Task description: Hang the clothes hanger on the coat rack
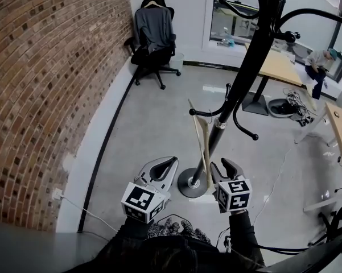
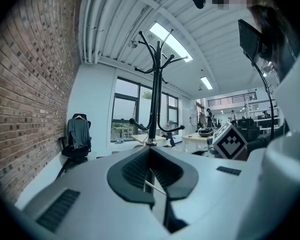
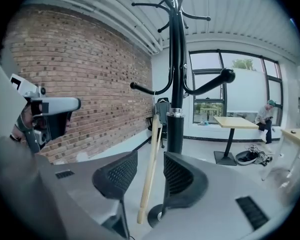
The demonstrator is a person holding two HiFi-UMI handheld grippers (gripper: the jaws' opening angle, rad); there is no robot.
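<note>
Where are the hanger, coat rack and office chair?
hanger (image 3: 150, 169), right gripper view, on its wooden arm.
coat rack (image 1: 255, 44), head view, on the black pole.
office chair (image 1: 151, 56), head view, on the seat.

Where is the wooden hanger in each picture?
Head view: the wooden hanger is in the centre, hanging just left of the coat rack pole.
Left gripper view: only a thin pale sliver shows low in the centre; it is probably the hanger.
Right gripper view: the wooden hanger is low in the centre, just left of the pole.
Shared landmark: the black coat rack pole, which is also in the left gripper view.
</note>
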